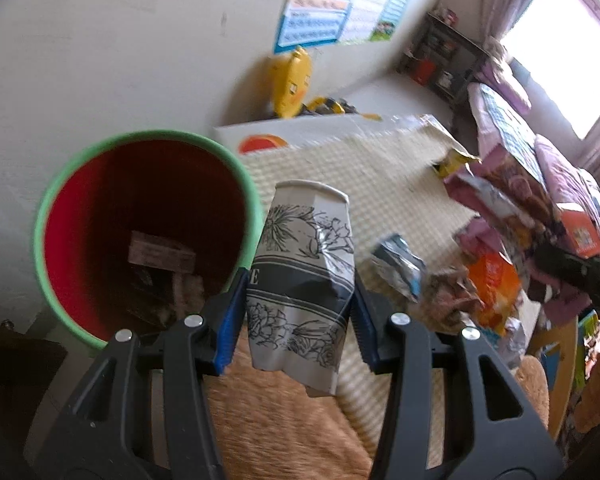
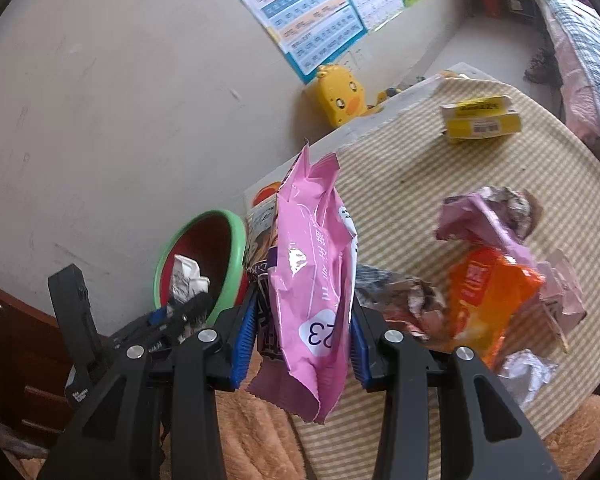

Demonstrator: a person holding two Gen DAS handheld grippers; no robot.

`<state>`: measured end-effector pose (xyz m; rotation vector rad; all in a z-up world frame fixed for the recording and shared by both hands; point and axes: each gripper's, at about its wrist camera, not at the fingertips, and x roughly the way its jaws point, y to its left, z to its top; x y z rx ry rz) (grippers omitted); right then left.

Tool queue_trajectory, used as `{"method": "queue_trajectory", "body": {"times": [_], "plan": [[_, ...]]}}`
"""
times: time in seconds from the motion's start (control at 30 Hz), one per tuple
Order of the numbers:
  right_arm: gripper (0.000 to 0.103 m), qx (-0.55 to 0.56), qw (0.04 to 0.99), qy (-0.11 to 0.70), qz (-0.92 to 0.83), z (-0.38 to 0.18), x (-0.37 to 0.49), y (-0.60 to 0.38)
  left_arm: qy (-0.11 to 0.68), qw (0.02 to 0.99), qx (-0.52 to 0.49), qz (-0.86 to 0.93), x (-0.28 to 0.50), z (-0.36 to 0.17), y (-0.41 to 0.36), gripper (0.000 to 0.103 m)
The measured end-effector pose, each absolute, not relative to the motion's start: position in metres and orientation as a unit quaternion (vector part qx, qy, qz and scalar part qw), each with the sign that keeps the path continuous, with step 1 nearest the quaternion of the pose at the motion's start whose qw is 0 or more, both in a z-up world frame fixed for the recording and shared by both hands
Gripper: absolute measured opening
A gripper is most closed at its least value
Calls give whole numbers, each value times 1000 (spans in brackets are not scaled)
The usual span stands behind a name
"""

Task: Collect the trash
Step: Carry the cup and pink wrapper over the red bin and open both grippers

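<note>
The striped worktop [image 2: 440,184] carries loose wrappers; the green-rimmed bin [image 1: 148,224] stands at its left. Both loads seem bound for it. The left gripper [image 1: 300,304] tilts downward, fingers clamping a crushed paper cup [image 1: 304,264]; the right gripper [image 2: 304,336], likewise tilted, pinches a pink wrapper [image 2: 316,280].

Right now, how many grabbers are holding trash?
2. The left gripper squeezes a crumpled paper cup beside the bin. The right gripper squeezes a pink wrapper over the mat. More trash lies on the mat.
</note>
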<state>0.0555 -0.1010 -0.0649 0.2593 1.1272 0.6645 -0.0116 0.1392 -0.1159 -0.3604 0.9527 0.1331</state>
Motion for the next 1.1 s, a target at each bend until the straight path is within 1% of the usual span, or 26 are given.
{"method": "queue_trajectory", "body": {"times": [0.5,0.77,0.87,0.97,1.0,1.03,1.07,1.1], "plan": [[39,68,756,540,364,-74,60,-1,444,862,-208,131,-33,-123,215,46],[39,55,725,569,383,-99,66,54,445,854,-219,155,-40,-132,243,46],[40,32,718,578,386,-108,66,72,454,845,-226,168,-37,-143,255,46],[44,21,711,585,389,-115,68,87,455,842,-233,174,-36,-148,261,46],[50,21,710,586,390,-116,69,90,455,841,-233,177,-36,-148,263,46],[52,25,711,584,391,-116,70,94,453,840,-234,184,-36,-148,265,49],[55,28,713,582,391,-115,70,95,453,839,-237,188,-36,-149,266,58],[56,30,714,580,392,-113,72,97,452,837,-242,189,-37,-149,268,62]]}}
